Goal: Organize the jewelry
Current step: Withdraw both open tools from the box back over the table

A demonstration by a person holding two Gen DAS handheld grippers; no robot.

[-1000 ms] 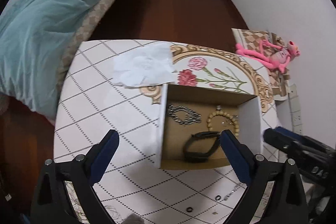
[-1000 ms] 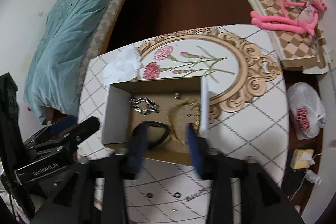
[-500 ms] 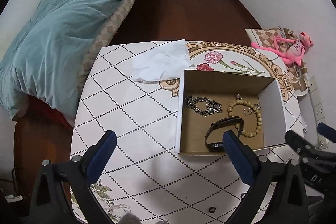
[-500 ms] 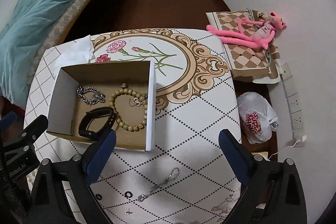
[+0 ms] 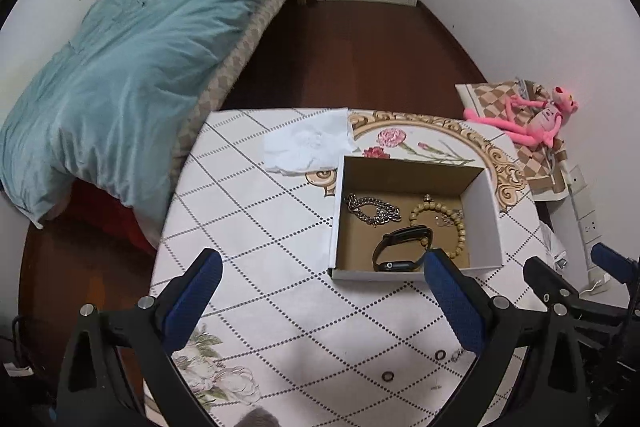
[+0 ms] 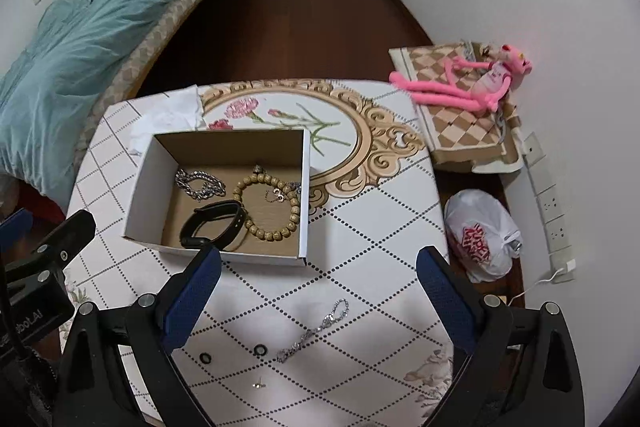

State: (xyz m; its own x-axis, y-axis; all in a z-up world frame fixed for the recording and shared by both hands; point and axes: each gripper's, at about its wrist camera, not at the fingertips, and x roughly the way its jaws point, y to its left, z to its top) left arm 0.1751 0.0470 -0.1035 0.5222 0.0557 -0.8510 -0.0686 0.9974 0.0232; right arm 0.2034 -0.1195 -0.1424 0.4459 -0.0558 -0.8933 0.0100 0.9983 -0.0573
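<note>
While both grippers hang above the table, notes run near to far.
Right gripper [image 6: 318, 291]: jaws spread wide, nothing between them.
Left gripper [image 5: 322, 297]: jaws spread wide, nothing held; its right finger [image 5: 452, 301] covers the near corner of the box.
Loose pieces: silver chain [image 6: 314, 331] lies on the table [image 6: 360, 247] between the right gripper's fingers; two dark rings [image 6: 260, 349] just left of it; a tiny stud [image 6: 259, 384] nearer, too small to make out.
Box [image 6: 306, 187]: open cardboard, white outside, brown inside, beyond the chain.
Box contents: black band [image 6: 212, 223] nearest; bead bracelet [image 6: 267, 207] touching it on the right; silver links [image 6: 200, 183] at back left; small trinkets inside the bead loop, unclear.
Tissue [image 5: 308, 145]: crumpled, behind the box, at the table's far edge.
</note>
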